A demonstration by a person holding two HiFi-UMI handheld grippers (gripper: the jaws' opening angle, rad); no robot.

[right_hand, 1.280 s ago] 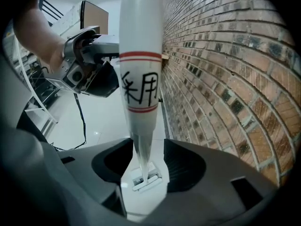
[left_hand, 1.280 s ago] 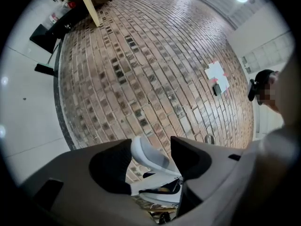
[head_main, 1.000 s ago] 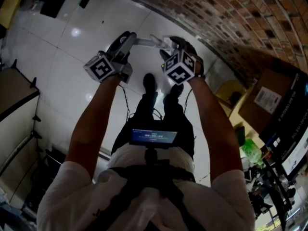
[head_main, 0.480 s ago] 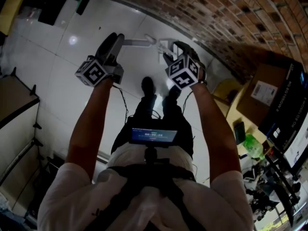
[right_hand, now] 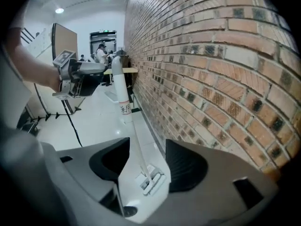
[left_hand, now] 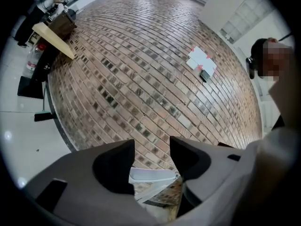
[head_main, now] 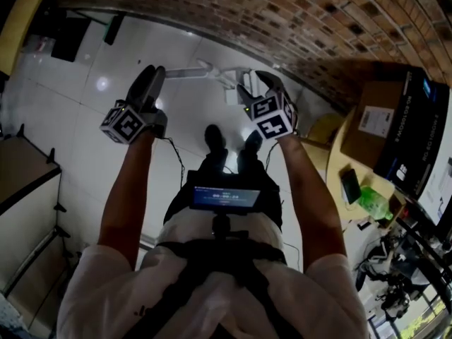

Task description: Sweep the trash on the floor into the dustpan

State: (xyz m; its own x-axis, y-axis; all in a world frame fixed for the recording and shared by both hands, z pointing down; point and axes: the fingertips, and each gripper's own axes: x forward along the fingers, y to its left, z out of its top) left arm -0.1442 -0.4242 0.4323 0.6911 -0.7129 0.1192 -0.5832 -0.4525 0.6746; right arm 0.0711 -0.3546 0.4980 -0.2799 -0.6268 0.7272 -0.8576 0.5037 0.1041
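Both grippers are held up in front of a brick wall (head_main: pixel 311 27). My right gripper (head_main: pixel 256 78) (right_hand: pixel 145 150) is shut on a flat white handle piece with a clip (right_hand: pixel 149 183). From that piece a white pole with a label (right_hand: pixel 123 98) (head_main: pixel 191 70) runs away along the wall. My left gripper (head_main: pixel 157 72) (left_hand: pixel 151 150) (right_hand: pixel 104 68) is at the pole's far end, with a white part of it (left_hand: pixel 153 175) pinched between its jaws. Neither the brush head nor the pan shows clearly, and I see no trash.
The person's shoes (head_main: pixel 215 136) stand on white floor tiles (head_main: pixel 85 62). At the right are a yellow table (head_main: pixel 332 154), a cardboard box (head_main: pixel 374 122), a black box (head_main: pixel 417 140) and a green bottle (head_main: pixel 373 203). A dark table (head_main: pixel 21 168) and stands are on the left.
Both grippers have risen toward the wall with the white pole between them. The left one has shifted left and both cubes have rolled. More brick wall now fills the head view.
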